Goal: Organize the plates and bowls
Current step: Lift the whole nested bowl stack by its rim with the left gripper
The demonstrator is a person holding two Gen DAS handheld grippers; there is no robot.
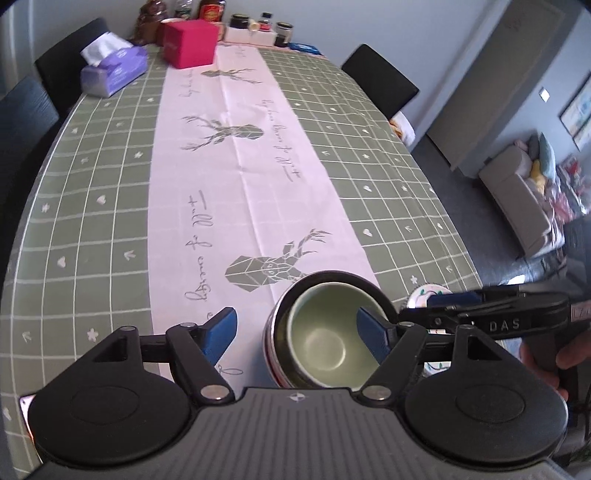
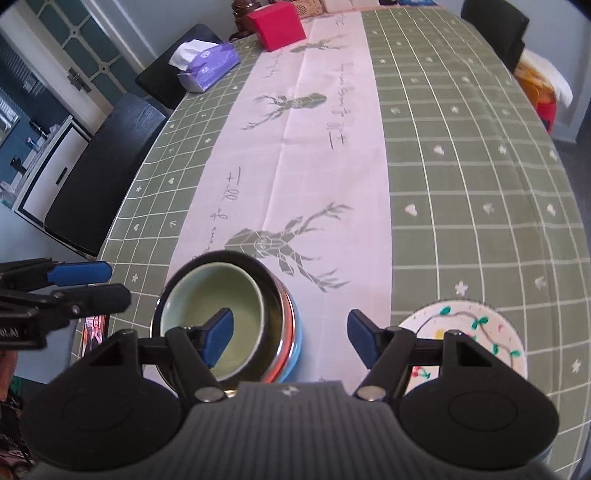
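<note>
A stack of bowls [image 1: 321, 332] sits near the front edge of the table [image 1: 92, 221], partly on the pale centre strip of the green checked cloth. The innermost is a light green bowl [image 2: 218, 310], nested off-centre in a dark bowl [image 2: 273, 291], with red and blue rims showing underneath on the right wrist view.

The left gripper [image 1: 297, 334] stands wide open over the stack. One blue pad hangs over the green bowl's inside and the other is out over the cloth; neither presses on anything. The right gripper [image 2: 288, 339] is open too, one pad above the green bowl and the other over the bare cloth between the stack and a white plate [image 2: 491, 325] painted with green and red marks. That plate lies flat on the cloth just to the right of the bowls, apart from them.

At the far end of the table sit a red box [image 1: 190, 42], a purple tissue box [image 1: 112, 70] and some jars [image 1: 258, 26]. Black chairs [image 1: 380, 79] stand around the table.
</note>
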